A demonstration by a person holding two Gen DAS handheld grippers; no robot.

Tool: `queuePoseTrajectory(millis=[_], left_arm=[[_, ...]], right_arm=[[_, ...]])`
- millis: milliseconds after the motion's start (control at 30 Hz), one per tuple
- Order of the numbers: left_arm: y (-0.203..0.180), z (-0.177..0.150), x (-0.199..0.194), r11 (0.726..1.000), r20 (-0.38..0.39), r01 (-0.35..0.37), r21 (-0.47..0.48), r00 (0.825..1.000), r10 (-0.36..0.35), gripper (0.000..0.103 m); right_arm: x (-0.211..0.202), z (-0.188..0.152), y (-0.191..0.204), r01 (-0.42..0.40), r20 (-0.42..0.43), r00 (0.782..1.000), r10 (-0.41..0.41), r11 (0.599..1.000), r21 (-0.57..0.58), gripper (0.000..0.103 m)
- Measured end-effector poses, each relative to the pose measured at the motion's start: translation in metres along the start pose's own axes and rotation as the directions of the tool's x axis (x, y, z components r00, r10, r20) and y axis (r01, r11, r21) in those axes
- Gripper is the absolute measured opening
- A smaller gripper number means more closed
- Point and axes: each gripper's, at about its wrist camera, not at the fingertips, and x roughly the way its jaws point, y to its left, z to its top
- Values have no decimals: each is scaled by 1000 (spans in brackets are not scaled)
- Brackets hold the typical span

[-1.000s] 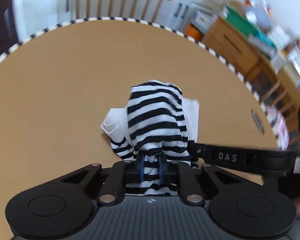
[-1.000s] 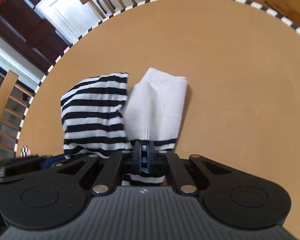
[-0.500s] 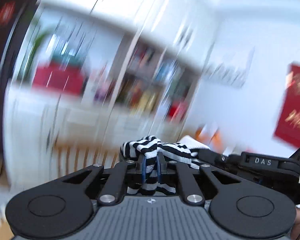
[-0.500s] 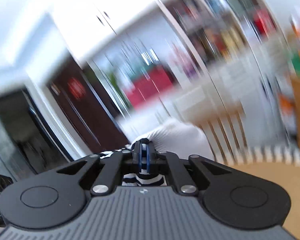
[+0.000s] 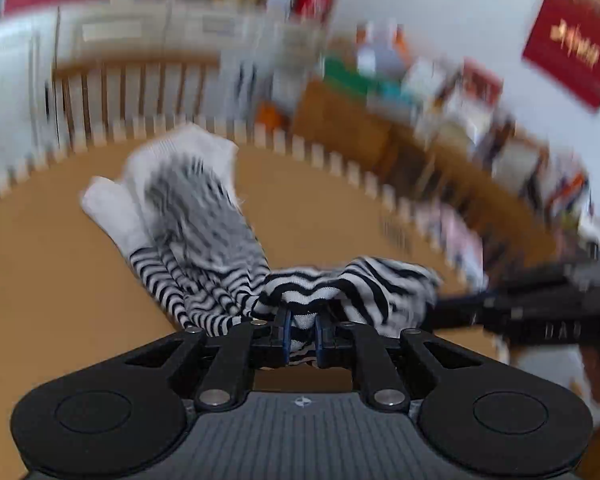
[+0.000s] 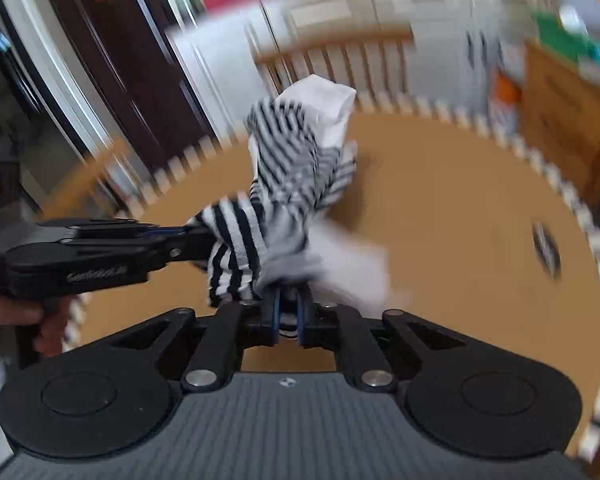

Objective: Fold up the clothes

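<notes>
Dark door right view, poster left

The left gripper is matte black, with blue-edged fingers on slim linkage bars pinned by silver screws. Behind them sit two round black discs and a grey ribbed plate bearing a small round emblem. The right gripper is built the same. Seen side-on, each body carries pale lettering. Bare skin of the left hand wraps a black handle.
</notes>
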Motion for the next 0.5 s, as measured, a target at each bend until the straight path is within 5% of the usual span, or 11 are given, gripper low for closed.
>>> queuePoseTrajectory(millis=[67, 167, 333, 500], left_arm=[[11, -32, 14, 1000, -73, -3, -10, 997, 3, 12], [32, -41, -1, 999, -67, -13, -43, 998, 10, 19], [87, 9, -9, 981, 44, -58, -185, 997, 67, 42], [111, 64, 25, 974, 103, -168, -153, 977, 185, 42]], right_arm=[[4, -21, -8, 71, -38, 997, -73, 997, -32, 12], [-8, -23, -24, 156, -5, 988, -156, 987, -47, 38], [2, 32, -30, 120, 172, 979, -111, 992, -47, 44], [67, 88, -46, 55, 190, 979, -74, 993, 105, 40]])
